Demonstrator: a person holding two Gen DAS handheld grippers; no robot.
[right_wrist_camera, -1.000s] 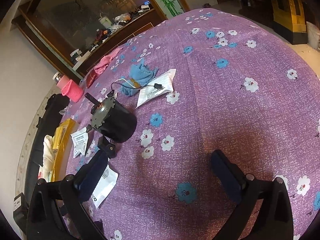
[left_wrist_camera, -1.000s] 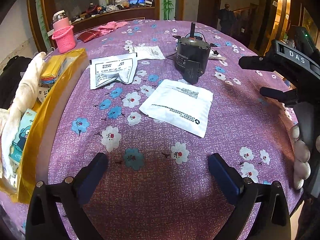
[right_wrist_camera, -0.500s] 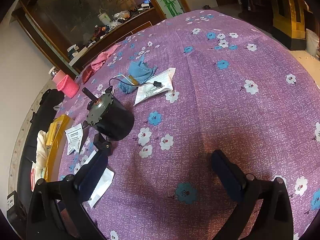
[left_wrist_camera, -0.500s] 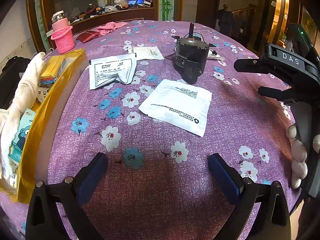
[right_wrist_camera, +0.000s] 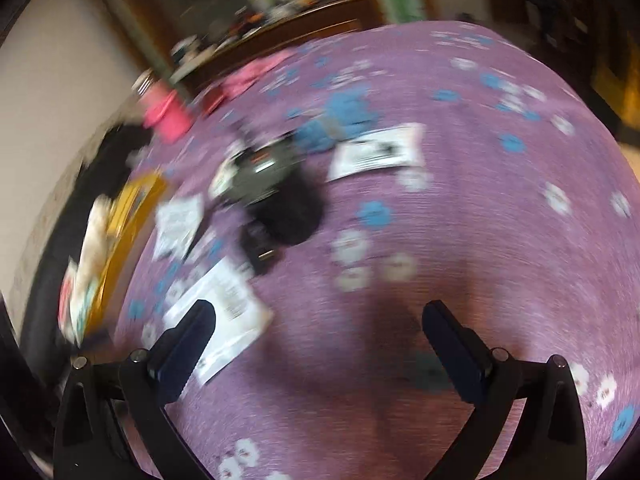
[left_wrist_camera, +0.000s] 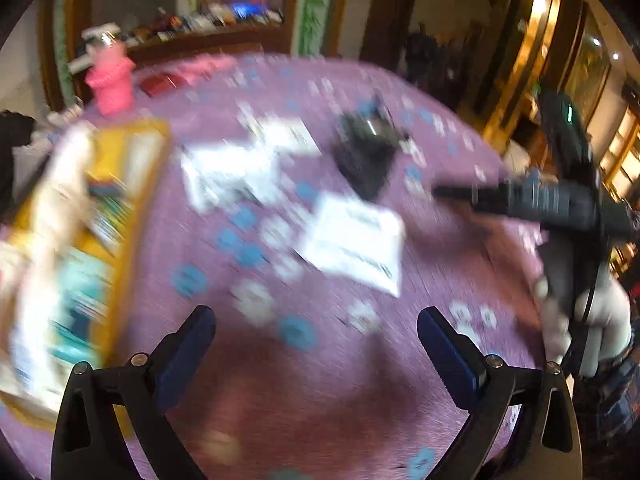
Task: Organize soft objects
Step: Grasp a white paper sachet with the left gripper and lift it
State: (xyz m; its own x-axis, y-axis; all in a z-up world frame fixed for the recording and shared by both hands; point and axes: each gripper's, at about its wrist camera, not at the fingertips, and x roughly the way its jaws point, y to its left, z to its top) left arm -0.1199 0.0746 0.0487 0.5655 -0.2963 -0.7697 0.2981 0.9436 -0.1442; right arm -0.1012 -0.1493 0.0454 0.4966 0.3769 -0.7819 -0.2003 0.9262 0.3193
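Both views are motion-blurred. A purple flowered cloth [left_wrist_camera: 320, 400] covers the round worktop; a wooden sideboard [left_wrist_camera: 208, 36] stands behind. White soft packets [left_wrist_camera: 354, 242] lie mid-cloth beside a black motor [left_wrist_camera: 366, 156]. Left hand-held gripper [left_wrist_camera: 316, 336] and right hand-held gripper [right_wrist_camera: 318, 336] gape empty.

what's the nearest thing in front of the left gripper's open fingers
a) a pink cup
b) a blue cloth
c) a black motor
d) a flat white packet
d: in the left wrist view the flat white packet lies on the purple flowered tablecloth just ahead of the open left gripper, with the black motor farther back behind it.
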